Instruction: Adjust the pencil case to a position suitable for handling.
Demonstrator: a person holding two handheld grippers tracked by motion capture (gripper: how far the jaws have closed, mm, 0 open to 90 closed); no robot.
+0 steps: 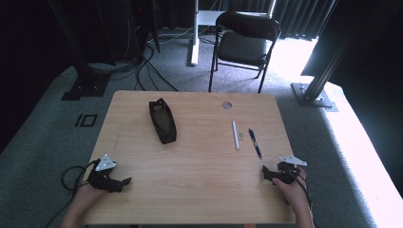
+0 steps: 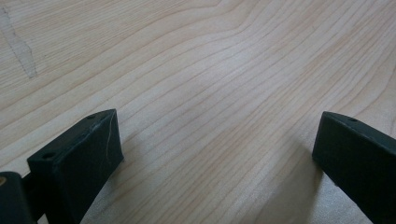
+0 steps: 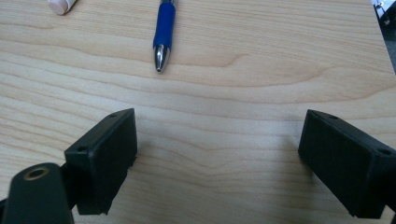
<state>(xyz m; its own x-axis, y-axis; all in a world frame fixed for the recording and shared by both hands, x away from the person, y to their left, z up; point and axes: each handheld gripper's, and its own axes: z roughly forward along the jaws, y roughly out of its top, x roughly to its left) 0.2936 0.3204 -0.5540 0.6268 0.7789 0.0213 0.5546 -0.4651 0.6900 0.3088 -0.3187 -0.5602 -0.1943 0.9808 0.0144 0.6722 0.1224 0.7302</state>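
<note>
A blue pen (image 1: pixel 254 142) and a white pen (image 1: pixel 235 135) lie side by side right of the table's middle. A black pencil case (image 1: pixel 162 120) lies open toward the far left. My right gripper (image 1: pixel 264 175) rests near the front right corner, open and empty; in the right gripper view (image 3: pixel 217 158) the blue pen's silver tip (image 3: pixel 162 55) points at it from a short way ahead, and the white pen's end (image 3: pixel 62 4) sits at the top left. My left gripper (image 1: pixel 126 182) rests at the front left, jaws wide apart over bare wood (image 2: pixel 217 154).
The wooden table (image 1: pixel 199 190) has a round cable hole (image 1: pixel 226 105) near its far edge and a small pale bit (image 1: pixel 241 135) between the pens. A black folding chair (image 1: pixel 244 40) stands beyond the table, with cables and stand feet on the carpet.
</note>
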